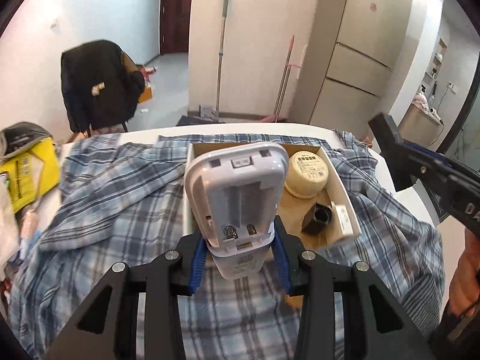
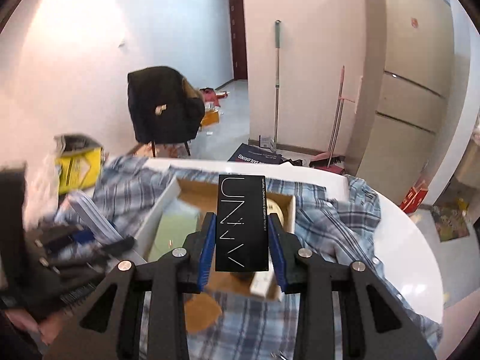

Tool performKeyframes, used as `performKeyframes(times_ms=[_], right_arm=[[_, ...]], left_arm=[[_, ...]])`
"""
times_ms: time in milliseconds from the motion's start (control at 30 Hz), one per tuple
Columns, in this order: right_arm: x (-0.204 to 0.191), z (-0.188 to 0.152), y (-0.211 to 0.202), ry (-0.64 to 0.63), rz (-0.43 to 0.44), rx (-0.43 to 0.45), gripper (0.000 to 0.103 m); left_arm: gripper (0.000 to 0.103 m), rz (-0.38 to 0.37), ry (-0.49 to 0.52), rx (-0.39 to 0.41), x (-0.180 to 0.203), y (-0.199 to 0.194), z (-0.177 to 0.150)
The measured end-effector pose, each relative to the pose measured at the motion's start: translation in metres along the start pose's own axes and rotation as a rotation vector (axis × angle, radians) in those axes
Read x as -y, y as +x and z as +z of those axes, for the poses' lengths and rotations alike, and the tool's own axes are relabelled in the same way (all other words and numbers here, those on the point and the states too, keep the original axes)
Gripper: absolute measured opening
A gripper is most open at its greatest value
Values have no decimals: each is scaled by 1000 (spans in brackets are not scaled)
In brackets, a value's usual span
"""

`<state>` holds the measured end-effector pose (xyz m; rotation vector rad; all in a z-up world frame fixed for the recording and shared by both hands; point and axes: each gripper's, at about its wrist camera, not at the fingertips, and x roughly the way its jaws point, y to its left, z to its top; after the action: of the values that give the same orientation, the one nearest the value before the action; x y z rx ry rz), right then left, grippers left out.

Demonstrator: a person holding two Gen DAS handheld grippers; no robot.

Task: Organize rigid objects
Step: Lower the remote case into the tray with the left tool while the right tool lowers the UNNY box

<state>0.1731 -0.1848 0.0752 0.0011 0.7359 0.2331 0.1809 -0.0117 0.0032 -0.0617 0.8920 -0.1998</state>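
My left gripper point(image 1: 240, 244) is shut on a white plastic device point(image 1: 234, 192), held upright over the near left part of an open cardboard box point(image 1: 348, 207). In the box lie a cream round jar point(image 1: 307, 174), a small black bottle point(image 1: 318, 219) and a small white box point(image 1: 343, 220). My right gripper point(image 2: 241, 240) is shut on a flat black carton with white lettering point(image 2: 241, 222), held above the same box point(image 2: 159, 213). The right gripper also shows at the right edge of the left wrist view point(image 1: 420, 177).
The box sits on a blue plaid shirt point(image 1: 120, 186) spread over a white round table point(image 2: 405, 240). A yellow bag point(image 1: 27, 174) and clutter lie at the left. Behind stand a chair with a black coat point(image 1: 99, 84), a mop point(image 1: 222, 51) and a fridge point(image 1: 366, 48).
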Motion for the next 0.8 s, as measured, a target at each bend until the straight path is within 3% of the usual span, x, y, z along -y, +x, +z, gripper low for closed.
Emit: performKeyframes(times_ms=[300,533,800], right_arm=[[11,-11,51,57,26,-57,33],[27,-22,76,103,42,-129,33],[21,-33,87,100,141,-90,33]], left_arm=[[41,39,6,-3,1,51,16],[41,-8,-23,-24,-5,84,18],[41,-22,-75,-37,-24,108,12]])
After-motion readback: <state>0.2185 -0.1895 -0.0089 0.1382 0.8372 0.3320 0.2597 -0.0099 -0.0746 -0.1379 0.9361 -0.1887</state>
